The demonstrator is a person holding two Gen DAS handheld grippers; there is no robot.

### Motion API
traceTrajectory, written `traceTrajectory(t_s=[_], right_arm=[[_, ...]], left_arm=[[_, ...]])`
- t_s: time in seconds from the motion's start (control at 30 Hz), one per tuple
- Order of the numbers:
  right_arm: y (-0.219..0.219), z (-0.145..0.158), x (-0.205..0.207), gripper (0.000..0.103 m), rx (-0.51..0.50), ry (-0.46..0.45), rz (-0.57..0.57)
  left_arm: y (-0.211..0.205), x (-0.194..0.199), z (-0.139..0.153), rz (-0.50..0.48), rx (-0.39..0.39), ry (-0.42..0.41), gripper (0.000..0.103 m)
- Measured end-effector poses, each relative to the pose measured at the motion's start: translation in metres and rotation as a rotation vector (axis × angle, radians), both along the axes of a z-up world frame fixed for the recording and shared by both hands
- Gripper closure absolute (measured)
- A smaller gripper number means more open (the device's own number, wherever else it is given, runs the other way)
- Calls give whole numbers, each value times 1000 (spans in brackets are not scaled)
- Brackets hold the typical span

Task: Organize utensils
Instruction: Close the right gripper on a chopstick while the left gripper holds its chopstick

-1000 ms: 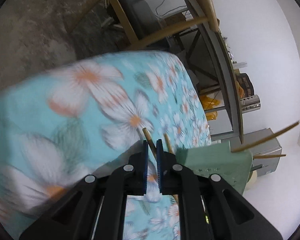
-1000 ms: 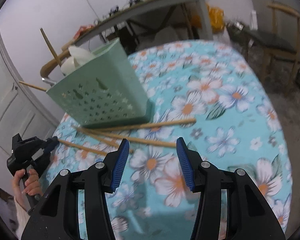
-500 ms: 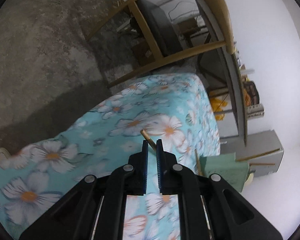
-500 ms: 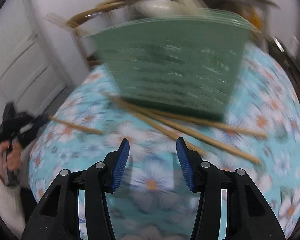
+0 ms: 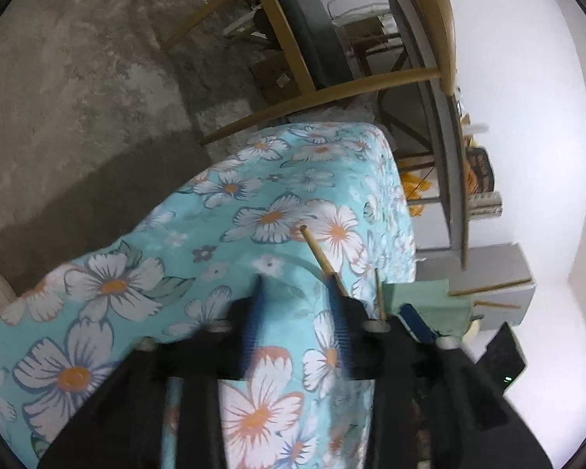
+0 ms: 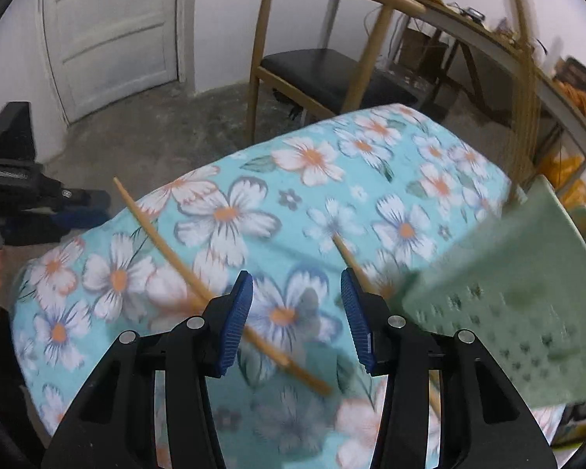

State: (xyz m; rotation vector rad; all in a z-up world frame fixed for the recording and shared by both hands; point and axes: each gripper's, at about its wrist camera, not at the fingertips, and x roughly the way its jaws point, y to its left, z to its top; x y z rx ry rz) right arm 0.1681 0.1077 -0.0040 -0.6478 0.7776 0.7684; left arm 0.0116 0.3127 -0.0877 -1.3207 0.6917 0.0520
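- Where both views look down, a table under a turquoise floral tablecloth (image 6: 324, 179) fills the frame; a wooden chair (image 6: 316, 58) stands behind its far edge.
- Green perforated utensil holder (image 6: 519, 305): on the cloth at the right of the right wrist view, blurred, with sticks rising from it.
- Left gripper (image 5: 295, 305): jaws have just been opening and stand parted; one chopstick (image 5: 322, 260) lies against the right finger, not pinched.
- Right gripper (image 6: 297, 312): jaws spread, nothing clamped, above the cloth.
- Loose chopstick (image 6: 164, 246): flat on the cloth, running diagonally beneath the right gripper's left finger.
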Motion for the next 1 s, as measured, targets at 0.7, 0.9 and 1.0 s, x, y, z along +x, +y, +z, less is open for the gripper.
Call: traceTrajectory(t_s=[0.7,0.9,1.0], right_arm=[[23,-30,41,96,-107,19,-8],[25,-26,27,103,-122,-71,-36],[24,-16,22,103,-115,-130,-51]], left_arm=[[-6,22,3,124,89,-98,93],[-11,20,15,114,137,-111,93],[-10,18,15,119,126,-108,93]])
